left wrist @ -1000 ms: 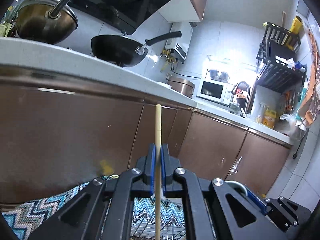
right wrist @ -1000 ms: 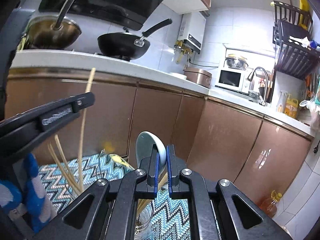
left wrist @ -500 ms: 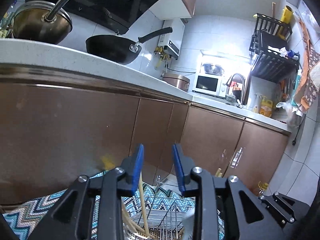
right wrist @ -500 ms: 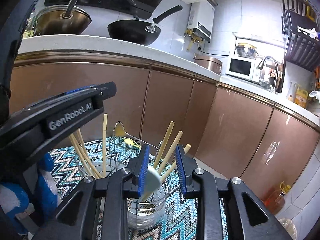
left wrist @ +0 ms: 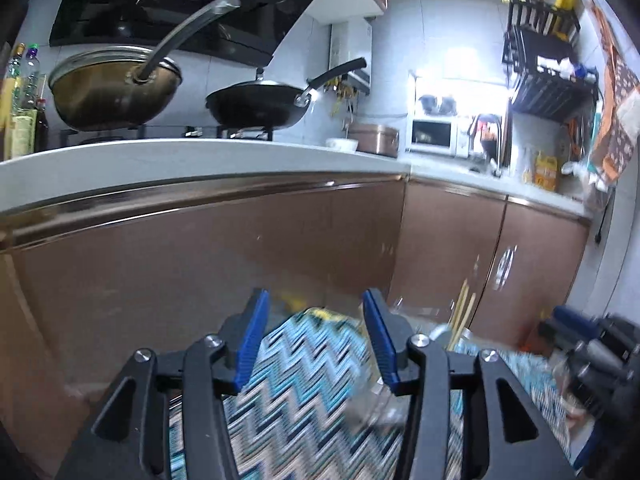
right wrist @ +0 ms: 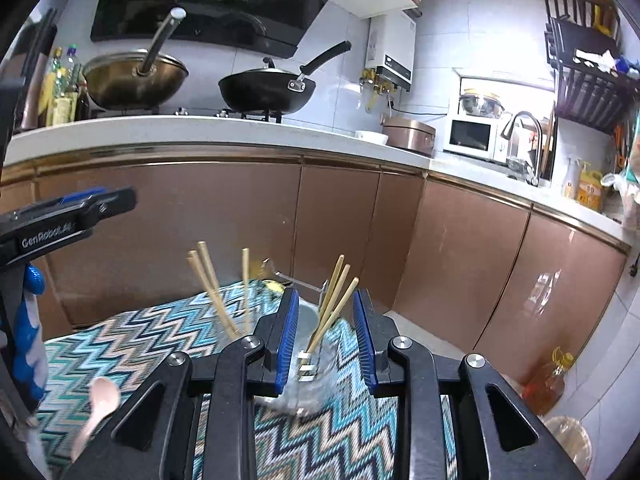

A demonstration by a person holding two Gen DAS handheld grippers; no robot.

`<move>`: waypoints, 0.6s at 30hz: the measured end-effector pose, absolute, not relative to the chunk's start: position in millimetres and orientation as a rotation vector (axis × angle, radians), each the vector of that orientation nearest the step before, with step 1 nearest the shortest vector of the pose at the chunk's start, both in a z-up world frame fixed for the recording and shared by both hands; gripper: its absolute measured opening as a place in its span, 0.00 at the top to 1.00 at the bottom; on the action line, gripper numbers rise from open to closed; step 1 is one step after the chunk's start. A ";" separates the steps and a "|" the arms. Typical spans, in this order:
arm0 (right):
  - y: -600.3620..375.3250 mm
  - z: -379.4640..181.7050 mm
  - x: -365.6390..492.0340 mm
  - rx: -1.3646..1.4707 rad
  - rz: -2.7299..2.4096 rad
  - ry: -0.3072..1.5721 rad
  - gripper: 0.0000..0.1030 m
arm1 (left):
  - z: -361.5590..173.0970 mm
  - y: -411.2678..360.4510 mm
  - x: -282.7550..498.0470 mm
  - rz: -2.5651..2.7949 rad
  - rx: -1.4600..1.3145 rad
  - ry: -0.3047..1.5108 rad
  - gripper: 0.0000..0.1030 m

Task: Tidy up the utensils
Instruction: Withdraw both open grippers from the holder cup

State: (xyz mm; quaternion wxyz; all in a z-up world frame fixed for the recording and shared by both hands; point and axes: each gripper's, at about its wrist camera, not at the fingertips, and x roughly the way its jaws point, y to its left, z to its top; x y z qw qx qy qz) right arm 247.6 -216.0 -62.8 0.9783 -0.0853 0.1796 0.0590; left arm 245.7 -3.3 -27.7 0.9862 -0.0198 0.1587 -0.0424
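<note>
1. Standing on the zigzag-patterned mat (right wrist: 132, 344), a clear glass jar (right wrist: 316, 364) is holding three wooden chopsticks (right wrist: 334, 304) that are leaning up and to the right, with a metal piece low inside it that I cannot identify.
2. Sitting just to the left of that jar, a second clear holder (right wrist: 236, 332), mostly hidden by the right hand-held gripper's frame, is carrying another bunch of chopsticks (right wrist: 210, 284), two leaning left and one nearly upright.
3. A thin wire rack (right wrist: 288, 278) is showing behind the two containers, close to the brown cabinet doors (right wrist: 340, 232).
4. A pale pink spoon (right wrist: 100, 404) is lying on the mat at lower left, outside both containers.
5. The right hand-held gripper (right wrist: 326, 344) is hanging in front of the jar with its blue pads parted fairly narrowly, nothing gripped between them; the jar only shows through the gap.
6. The left hand-held gripper (left wrist: 316, 350) is opening, its pads standing apart and empty over the blurred mat (left wrist: 304, 380), while the chopsticks (left wrist: 460, 316) are showing to its right.
7. On the counter above, a brass-coloured pan (right wrist: 134, 80) and a black wok (right wrist: 266, 90) are sitting on the stove.
</note>
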 end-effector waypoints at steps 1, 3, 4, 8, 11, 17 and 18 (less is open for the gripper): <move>-216.4 -61.1 240.8 -0.168 0.118 0.364 0.73 | -28.1 2.5 240.3 -0.084 -0.033 0.328 0.54; -216.8 -57.4 224.7 -0.162 0.114 0.371 0.72 | -28.9 18.6 221.7 -0.071 -0.019 0.345 0.54; -216.9 -56.2 216.7 -0.159 0.113 0.376 0.72 | -29.4 25.2 215.3 -0.069 -0.018 0.352 0.54; -218.6 -51.1 183.9 -0.140 0.108 0.389 0.71 | -34.4 51.6 189.4 -0.073 -0.045 0.389 0.54; -221.2 -50.8 163.5 -0.116 0.098 0.410 0.71 | -42.0 64.6 175.5 -0.082 -0.048 0.420 0.54; -221.0 -53.7 134.8 -0.088 0.088 0.458 0.71 | -57.7 79.6 157.3 -0.122 -0.051 0.489 0.54; -220.2 -54.3 130.2 -0.089 0.087 0.463 0.71 | -60.2 81.1 154.7 -0.128 -0.049 0.498 0.54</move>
